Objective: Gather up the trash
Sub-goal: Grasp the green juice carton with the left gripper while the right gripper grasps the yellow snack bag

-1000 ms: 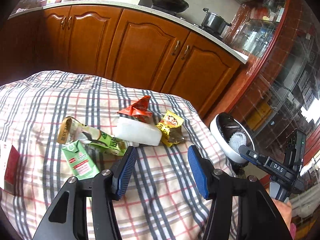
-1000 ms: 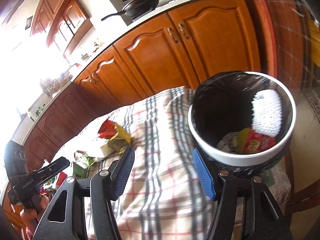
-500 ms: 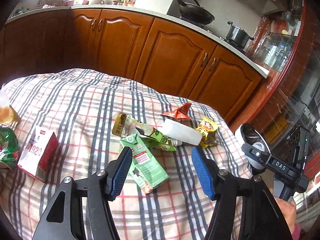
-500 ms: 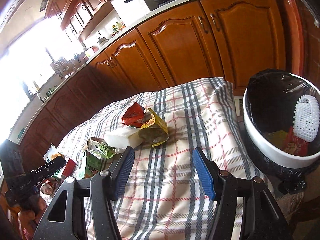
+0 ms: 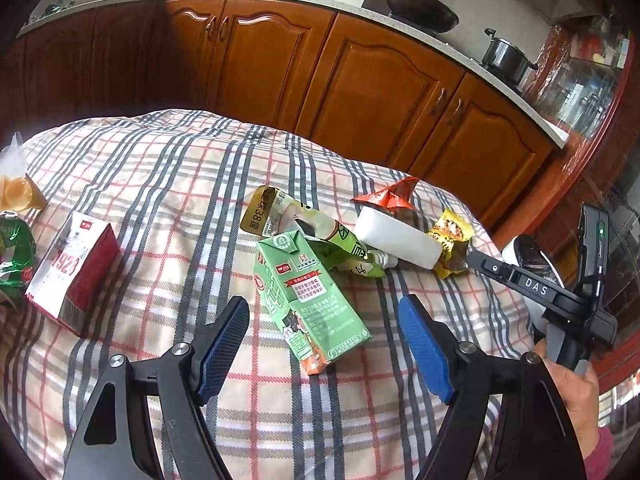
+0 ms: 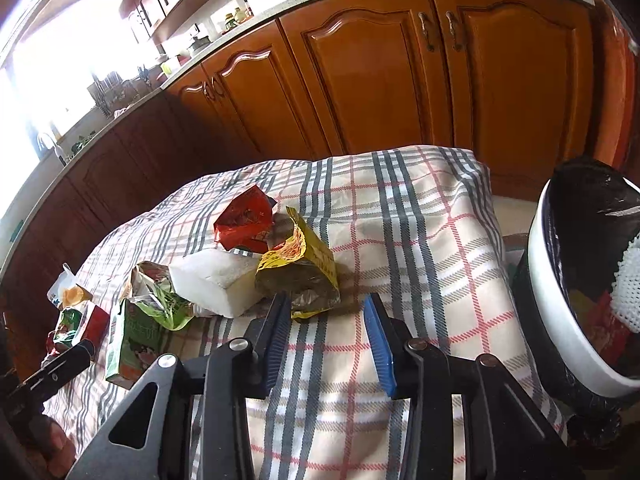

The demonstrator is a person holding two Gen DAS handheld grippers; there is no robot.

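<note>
Trash lies on a plaid tablecloth (image 5: 168,184). In the left wrist view a green drink carton (image 5: 308,296) lies between the fingers of my open, empty left gripper (image 5: 324,320). Behind it are a crumpled green wrapper (image 5: 312,228), a white foam block (image 5: 396,240), a red wrapper (image 5: 392,200) and a yellow snack bag (image 5: 452,240). In the right wrist view my right gripper (image 6: 326,316) is open and empty, just in front of the yellow snack bag (image 6: 300,272). The white bin with a black liner (image 6: 560,320) stands at the right, off the table edge.
A red and white carton (image 5: 72,272) and more wrappers (image 5: 16,256) lie at the table's left. Wooden kitchen cabinets (image 5: 360,92) stand behind the table. The right gripper body (image 5: 560,300) shows at the right of the left wrist view.
My left gripper moved left and closer over the green carton. My right gripper swung away from the bin toward the yellow snack bag, and its fingers narrowed.
</note>
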